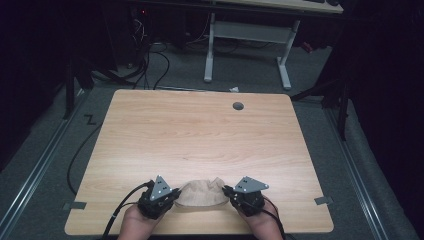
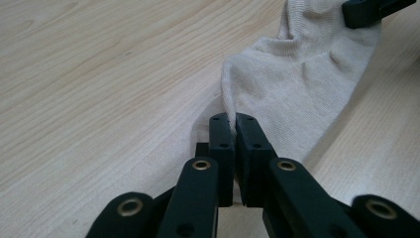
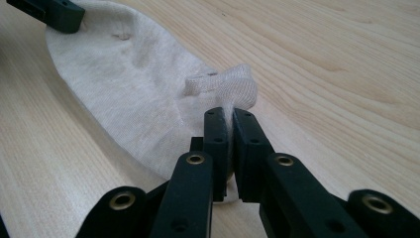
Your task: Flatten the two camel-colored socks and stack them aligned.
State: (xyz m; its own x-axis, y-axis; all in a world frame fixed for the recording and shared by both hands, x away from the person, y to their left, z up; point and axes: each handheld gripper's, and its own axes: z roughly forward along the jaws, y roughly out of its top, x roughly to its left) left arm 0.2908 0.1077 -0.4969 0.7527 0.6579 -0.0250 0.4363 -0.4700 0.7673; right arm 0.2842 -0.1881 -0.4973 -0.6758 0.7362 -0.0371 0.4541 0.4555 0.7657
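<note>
black jaws of the left gripper (image 2: 234, 124) rise from the bottom centre of the left gripper view, clamped tight on a pinched edge of the beige sock (image 2: 297, 84). the sock spreads from there toward the upper right of that frame, where the other gripper's jaw tip bites its far end. in the right gripper view, the right gripper (image 3: 230, 116) is likewise closed on a bunched fold of the sock (image 3: 133, 84), possibly the cuff. in the high view the sock (image 1: 200, 194) lies at lower centre, stretched between both grippers, close to the near edge of the wooden table (image 1: 200, 135). bare tabletop extends across the whole middle and upper part of the frame, up to a grey grommet (image 1: 238, 106) at upper right.
</note>
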